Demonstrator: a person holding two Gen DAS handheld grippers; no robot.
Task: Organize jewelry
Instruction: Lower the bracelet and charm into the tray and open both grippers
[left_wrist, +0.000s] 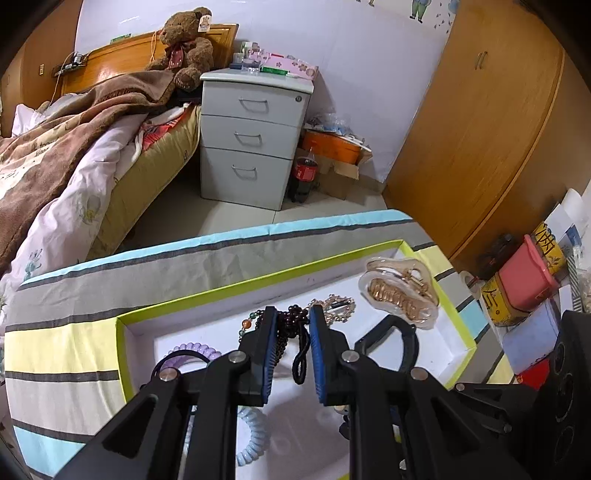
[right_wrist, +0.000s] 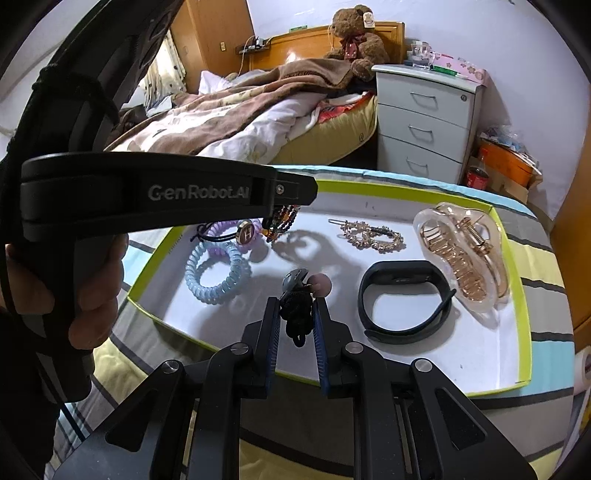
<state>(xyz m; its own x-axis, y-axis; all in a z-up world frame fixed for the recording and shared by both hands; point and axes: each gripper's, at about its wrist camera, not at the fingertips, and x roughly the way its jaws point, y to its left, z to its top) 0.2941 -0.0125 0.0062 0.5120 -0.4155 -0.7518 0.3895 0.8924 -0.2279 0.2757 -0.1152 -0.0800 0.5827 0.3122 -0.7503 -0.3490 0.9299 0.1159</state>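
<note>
Both grippers over the jewelry tray, each with something between its fingers.

We see our left gripper (left_wrist: 291, 325) held narrow around a dark bead bracelet (left_wrist: 293, 317) at the far left part of the green-rimmed tray (right_wrist: 515, 258). Our right gripper (right_wrist: 295, 314) pinches a black hair tie (right_wrist: 295, 314) with two round bobbles, at the tray's near edge. Inside lie a blue coil tie (right_wrist: 218, 273), a black wristband (right_wrist: 402, 301), a pearl hairpin (right_wrist: 369, 234) and a clear claw clip (right_wrist: 461, 254), all apart from each other.
</note>
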